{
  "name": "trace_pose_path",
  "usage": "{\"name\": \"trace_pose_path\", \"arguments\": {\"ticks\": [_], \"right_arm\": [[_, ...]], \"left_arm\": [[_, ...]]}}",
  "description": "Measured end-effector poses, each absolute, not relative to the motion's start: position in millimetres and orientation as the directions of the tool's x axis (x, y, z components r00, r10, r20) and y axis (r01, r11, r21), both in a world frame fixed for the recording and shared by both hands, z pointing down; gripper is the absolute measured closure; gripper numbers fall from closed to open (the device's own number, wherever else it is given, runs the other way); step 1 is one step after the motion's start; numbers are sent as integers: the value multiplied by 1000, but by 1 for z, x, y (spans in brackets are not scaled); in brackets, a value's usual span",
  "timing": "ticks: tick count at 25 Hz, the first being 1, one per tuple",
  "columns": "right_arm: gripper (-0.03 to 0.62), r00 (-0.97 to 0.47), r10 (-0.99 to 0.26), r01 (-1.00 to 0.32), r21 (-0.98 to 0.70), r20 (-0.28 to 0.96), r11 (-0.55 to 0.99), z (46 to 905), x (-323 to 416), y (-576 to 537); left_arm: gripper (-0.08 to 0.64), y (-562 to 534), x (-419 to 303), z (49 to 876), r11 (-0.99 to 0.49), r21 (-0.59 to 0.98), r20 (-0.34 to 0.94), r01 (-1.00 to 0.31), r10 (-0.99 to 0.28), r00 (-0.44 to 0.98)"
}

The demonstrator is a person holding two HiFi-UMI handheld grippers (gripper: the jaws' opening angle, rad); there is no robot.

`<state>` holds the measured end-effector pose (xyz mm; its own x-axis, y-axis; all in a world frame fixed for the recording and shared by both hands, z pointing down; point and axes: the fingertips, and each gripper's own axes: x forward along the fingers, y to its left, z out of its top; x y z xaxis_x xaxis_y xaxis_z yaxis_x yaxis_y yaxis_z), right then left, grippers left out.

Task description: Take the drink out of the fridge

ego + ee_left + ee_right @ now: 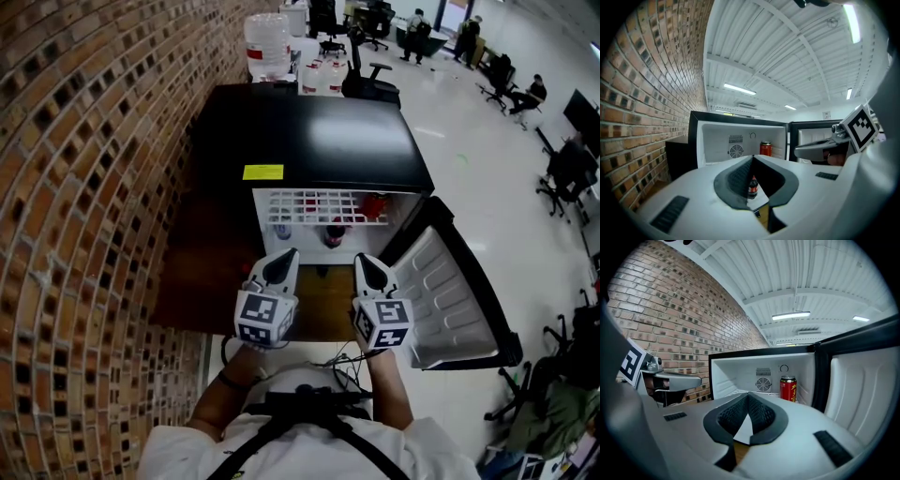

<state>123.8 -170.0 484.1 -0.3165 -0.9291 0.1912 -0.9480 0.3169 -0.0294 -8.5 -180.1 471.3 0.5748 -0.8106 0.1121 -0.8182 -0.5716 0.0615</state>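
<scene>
Facing the open fridge (323,141): left tongs (287,260) and right tongs (367,263), both closed, empty.

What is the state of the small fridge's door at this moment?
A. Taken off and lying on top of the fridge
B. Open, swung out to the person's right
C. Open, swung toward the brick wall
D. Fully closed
B: in the head view the door stands swung out at the right of the fridge, and the red can inside is exposed.
</scene>
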Motion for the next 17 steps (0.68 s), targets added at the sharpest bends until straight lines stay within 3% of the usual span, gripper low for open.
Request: {"name": "trace_pose_path", "arguments": {"ticks": [17], "right_arm": [[586, -311, -932, -950, -24, 188, 312, 482, 127, -167]], "left_arm": [[557, -180, -6, 472, -578, 83, 107, -812, -805, 584]]}}
